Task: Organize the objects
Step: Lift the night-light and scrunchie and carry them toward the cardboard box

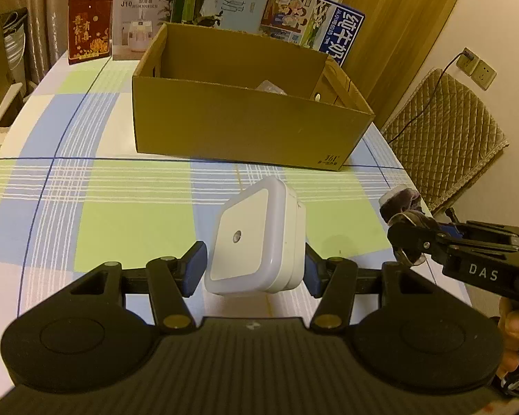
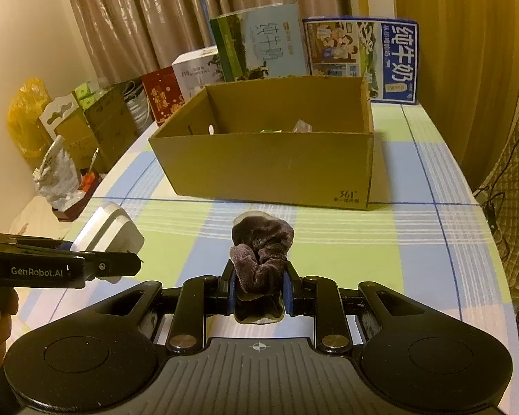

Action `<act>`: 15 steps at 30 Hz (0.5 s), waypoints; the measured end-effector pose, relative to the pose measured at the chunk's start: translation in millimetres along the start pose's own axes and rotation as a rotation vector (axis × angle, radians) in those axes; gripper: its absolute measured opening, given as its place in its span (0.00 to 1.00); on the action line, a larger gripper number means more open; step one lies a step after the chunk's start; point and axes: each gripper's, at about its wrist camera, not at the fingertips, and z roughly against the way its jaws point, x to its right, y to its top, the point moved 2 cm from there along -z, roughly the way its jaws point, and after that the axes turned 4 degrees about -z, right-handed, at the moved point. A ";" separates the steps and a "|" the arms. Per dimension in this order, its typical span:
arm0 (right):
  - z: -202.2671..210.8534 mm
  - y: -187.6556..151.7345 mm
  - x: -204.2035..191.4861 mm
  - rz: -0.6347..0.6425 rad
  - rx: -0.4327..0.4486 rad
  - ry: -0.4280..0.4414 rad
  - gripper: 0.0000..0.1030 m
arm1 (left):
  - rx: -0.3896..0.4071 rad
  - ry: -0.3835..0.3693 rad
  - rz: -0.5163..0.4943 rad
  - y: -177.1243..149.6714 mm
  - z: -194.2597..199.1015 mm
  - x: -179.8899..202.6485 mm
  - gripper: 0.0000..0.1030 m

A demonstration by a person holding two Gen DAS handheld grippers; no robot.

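Above the checked table (image 1: 86, 207), in front of the cardboard box (image 1: 238, 128), two claws are hovering, each carrying one item. The left claw (image 1: 256, 269) is standing partly open around a white night light (image 1: 256, 238), its blue pads pressing on the two opposite side faces of the casing. The right claw (image 2: 259, 290) is nearly closed and is pinching a dark purple velvet scrunchie (image 2: 261, 256), squeezing the fabric into a narrow bundle. Both items are hanging clear of the table, just short of the box's near wall.

Handling, as judged: the night light is a light, stiff plastic shell with smooth, probably slippery faces; the flat sides are the best place to grip, and a drop could crack it. The scrunchie is soft, very light and compressible; it can be taken anywhere along its ring and is not fragile.

Count: one night light, one scrunchie, one open box already containing at least two small things, partly hidden by its walls. Behind the box, four printed cartons are standing upright; further bags and boxes are sitting off the table's far left.
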 end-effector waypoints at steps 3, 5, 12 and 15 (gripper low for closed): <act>4.5 -0.1 0.3 0.000 0.005 0.000 0.22 | 0.007 0.001 -0.003 -0.1 5.0 2.0 0.50; 7.6 -0.2 0.3 0.000 0.007 0.000 0.22 | 0.009 0.002 -0.005 0.2 7.5 3.3 0.50; 15.4 -0.6 2.8 -0.004 0.014 -0.002 0.22 | 0.018 0.004 -0.013 -0.4 15.1 7.8 0.50; 17.8 -0.8 4.6 -0.008 0.017 -0.003 0.22 | 0.021 0.004 -0.017 0.1 17.5 10.2 0.50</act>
